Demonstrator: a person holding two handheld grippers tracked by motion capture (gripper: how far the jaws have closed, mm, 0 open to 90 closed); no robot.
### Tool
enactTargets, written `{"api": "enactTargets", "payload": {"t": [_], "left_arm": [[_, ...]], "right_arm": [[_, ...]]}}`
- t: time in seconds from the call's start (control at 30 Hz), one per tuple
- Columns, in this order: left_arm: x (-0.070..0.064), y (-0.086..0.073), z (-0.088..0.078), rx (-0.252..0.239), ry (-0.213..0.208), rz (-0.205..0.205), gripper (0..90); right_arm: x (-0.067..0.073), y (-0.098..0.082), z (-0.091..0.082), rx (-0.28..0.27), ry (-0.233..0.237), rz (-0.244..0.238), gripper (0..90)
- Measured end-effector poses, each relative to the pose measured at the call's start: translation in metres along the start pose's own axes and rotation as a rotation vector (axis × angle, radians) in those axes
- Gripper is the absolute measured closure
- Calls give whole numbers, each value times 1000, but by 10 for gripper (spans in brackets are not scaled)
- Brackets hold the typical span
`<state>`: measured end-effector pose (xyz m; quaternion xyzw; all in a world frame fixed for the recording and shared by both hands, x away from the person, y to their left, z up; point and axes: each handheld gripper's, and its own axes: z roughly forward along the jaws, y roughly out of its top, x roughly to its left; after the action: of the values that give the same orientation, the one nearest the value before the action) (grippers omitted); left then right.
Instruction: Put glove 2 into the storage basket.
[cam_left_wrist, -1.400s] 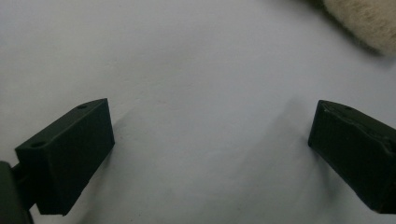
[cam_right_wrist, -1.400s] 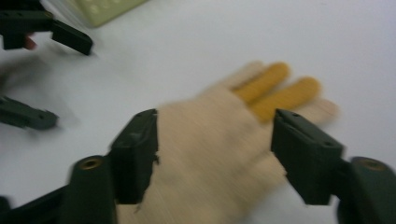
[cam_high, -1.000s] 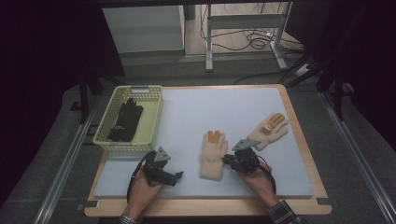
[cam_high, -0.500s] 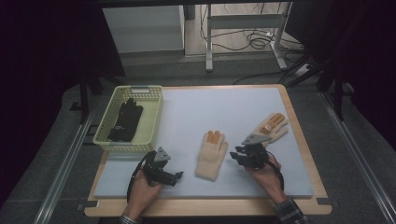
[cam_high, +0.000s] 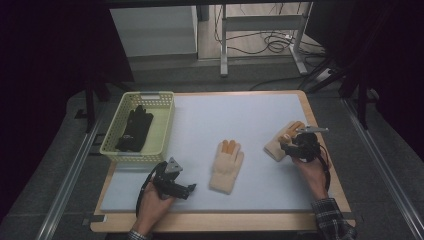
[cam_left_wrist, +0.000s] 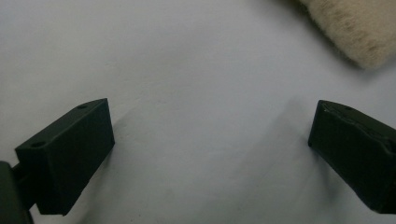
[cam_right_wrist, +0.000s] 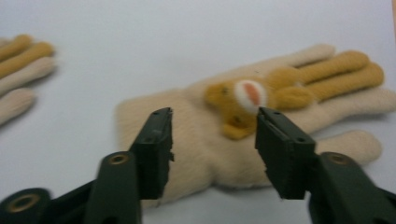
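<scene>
A cream glove with orange fingertips (cam_high: 226, 166) lies flat in the middle of the white mat (cam_high: 240, 115). Its matching glove (cam_high: 278, 142) lies to the right; the right gripper view shows a small orange animal figure (cam_right_wrist: 243, 100) on its back. My right gripper (cam_high: 289, 146) hovers over that glove's cuff. Its jaws have just been opening, and they stand apart above the glove (cam_right_wrist: 196, 158) without pressing it. My left gripper (cam_high: 189, 190) rests near the front edge, wide open over bare mat (cam_left_wrist: 210, 154), left of the middle glove's cuff (cam_left_wrist: 355, 28).
A yellow-green basket (cam_high: 114, 146) stands at the mat's left with a dark glove (cam_high: 134, 129) inside. The wooden table edge (cam_high: 320, 125) runs close behind the right hand. The middle glove's fingers (cam_right_wrist: 18, 70) lie at the left in the right gripper view.
The right hand moved rightward from beside the middle glove to the right-hand glove, and its jaws opened. The left hand and both gloves stayed put.
</scene>
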<state>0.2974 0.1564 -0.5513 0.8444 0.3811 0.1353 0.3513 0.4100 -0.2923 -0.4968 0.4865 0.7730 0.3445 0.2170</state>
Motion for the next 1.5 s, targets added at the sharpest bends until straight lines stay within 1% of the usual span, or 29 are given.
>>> {"api": "enactTargets", "payload": {"t": [0.03,0.17,0.23,0.27,0.3,0.33,0.37,0.4,0.43,0.47,0.5,0.53,0.57,0.63,0.67,0.7,0.77,0.8,0.93,0.97,1.03,1.13,1.17,1.23,1.3,1.33,1.37,1.4,1.5], "left_arm": [[0,0,0,0,0,0,6],[0,0,0,0,0,1,6],[0,0,0,0,0,0,6],[0,0,0,0,0,0,6],[0,0,0,0,0,0,6],[0,0,0,0,0,1,6],[0,0,0,0,0,1,6],[0,0,0,0,0,1,6],[0,0,0,0,0,1,6],[0,0,0,0,1,1,6],[0,0,0,0,0,1,6],[0,0,0,0,0,1,6],[0,0,0,0,0,1,6],[0,0,0,0,0,1,6],[0,0,0,1,0,1,6],[0,0,0,1,0,1,6],[0,0,0,1,0,1,6],[0,0,0,1,1,1,6],[0,0,0,1,1,1,6],[0,0,0,0,1,1,6],[0,0,0,0,1,1,6],[0,0,0,1,1,1,6],[0,0,0,1,1,1,6],[0,0,0,0,1,0,6],[0,0,0,1,1,3,6],[0,0,0,0,1,2,6],[0,0,0,0,1,3,6],[0,0,0,-1,2,1,6],[0,0,0,-1,2,2,6]], "right_arm": [[0,0,0,0,0,0,421],[-7,6,16,10,-45,18,353],[-8,9,23,9,-54,30,340],[-7,10,27,13,-61,28,340],[-6,11,35,32,-88,5,350],[-6,11,39,40,-104,-8,381],[-6,11,39,40,-104,-8,381],[-8,7,43,16,-99,-23,530],[-10,5,42,6,-86,-2,560],[-10,5,41,5,-82,4,586],[-10,5,40,8,-89,-8,603],[-10,5,40,8,-89,-8,603],[-7,5,37,22,-96,-47,617],[-6,5,36,27,-92,-50,618],[-6,6,33,30,-83,-54,617],[-5,7,26,10,-64,-49,617],[-4,7,19,-5,-42,-50,616],[-4,7,19,-5,-42,-50,616],[6,8,4,-18,7,-78,611],[11,8,-4,-27,37,-94,610],[13,8,-7,-32,43,-101,610],[28,10,-26,-68,98,-137,610],[28,10,-26,-68,98,-137,610],[37,13,-34,-78,122,-155,609],[47,17,-42,-93,159,-167,609],[56,20,-47,-100,191,-177,608],[56,20,-47,-100,191,-177,608],[67,24,-51,-110,227,-194,608],[83,30,-55,-119,279,-216,607]]}}
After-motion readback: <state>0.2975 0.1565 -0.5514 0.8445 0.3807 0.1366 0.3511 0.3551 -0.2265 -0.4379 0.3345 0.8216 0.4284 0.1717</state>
